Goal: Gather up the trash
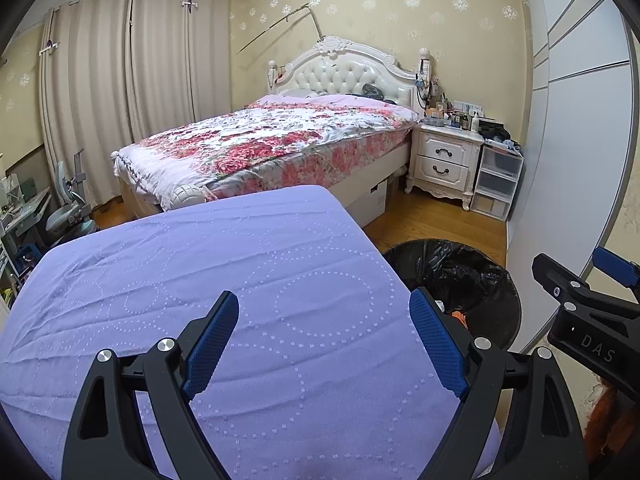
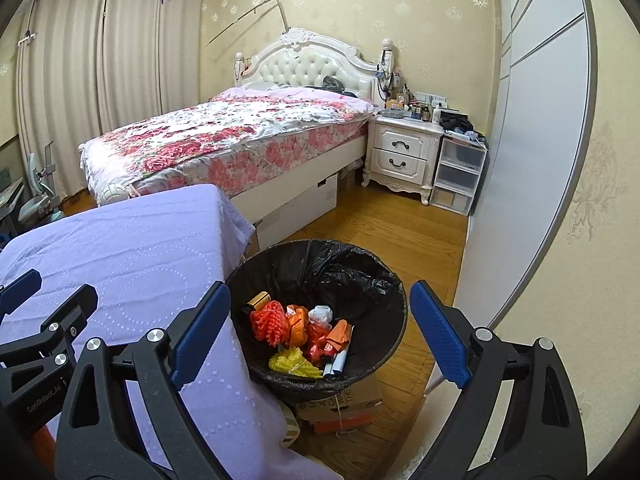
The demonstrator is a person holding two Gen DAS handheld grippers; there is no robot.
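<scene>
Left tool (image 1: 324,344): yours, released, jaws spread wide with nothing between them; it hangs over the lilac-covered bench (image 1: 192,280).
Bench cloth: lilac with dotted rings, creased under the left tool; its right edge drapes down just left of the right tool's left finger.
Right tool (image 2: 320,340): yours, also released and carrying nothing; it sits above the bin, which fills the gap between its blue pads (image 2: 438,336).
Bin (image 2: 360,276): black liner, standing on the wooden floor, touching the bench drape, ahead of and below the right tool.
Trash in bin (image 2: 304,332): orange netting, orange wrappers, a yellow net, a white crumpled piece and a dark bottle with a gold band, all heaped at the near side.
Under bin: flattened cardboard (image 2: 340,404) tied with string.
</scene>
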